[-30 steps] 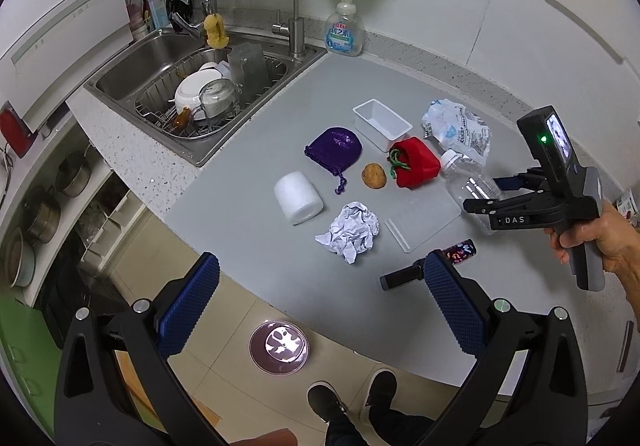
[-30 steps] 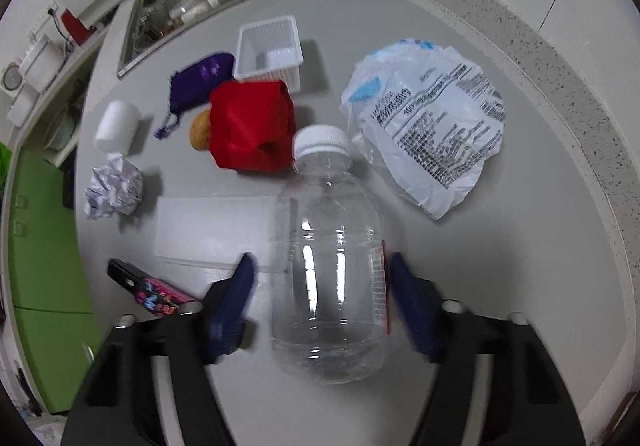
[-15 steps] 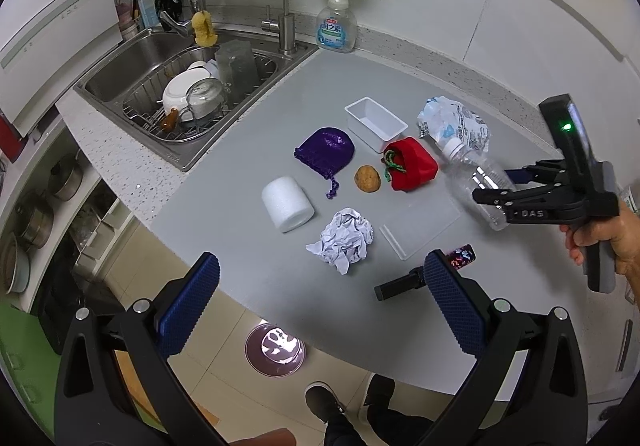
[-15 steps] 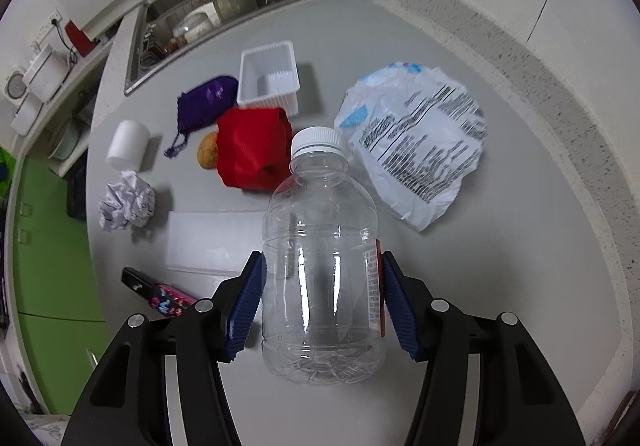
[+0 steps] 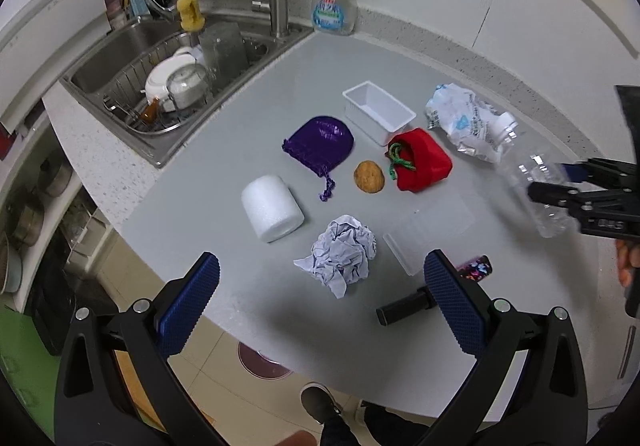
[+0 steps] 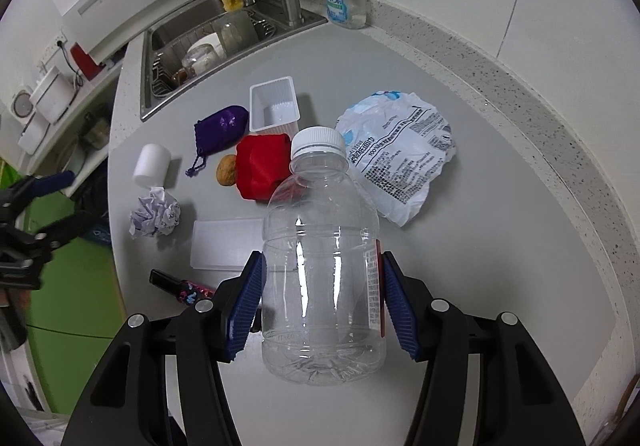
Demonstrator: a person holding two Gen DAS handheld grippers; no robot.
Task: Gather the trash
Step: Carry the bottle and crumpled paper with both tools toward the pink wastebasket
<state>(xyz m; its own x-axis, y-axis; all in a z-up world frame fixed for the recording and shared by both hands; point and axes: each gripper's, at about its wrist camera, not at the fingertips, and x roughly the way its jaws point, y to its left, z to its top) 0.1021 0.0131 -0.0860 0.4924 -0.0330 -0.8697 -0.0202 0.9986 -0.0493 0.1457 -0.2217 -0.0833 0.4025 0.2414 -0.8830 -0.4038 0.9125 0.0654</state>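
Right gripper (image 6: 322, 296) clamps the clear bottle (image 6: 320, 266), hiding counter behind; left gripper (image 5: 320, 298) gapes empty

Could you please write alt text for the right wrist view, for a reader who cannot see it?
The right gripper has its blue jaws closed on a clear plastic bottle with a white cap, lifted above a grey counter. Behind it lie a crumpled plastic bag, a red pouch, a white tray and a crumpled paper ball.

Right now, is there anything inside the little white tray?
The white tray looks empty: only its ribbed white bottom shows, seen from the right wrist. Nothing covers the opening. The clear bottle hides just the counter in front of it.
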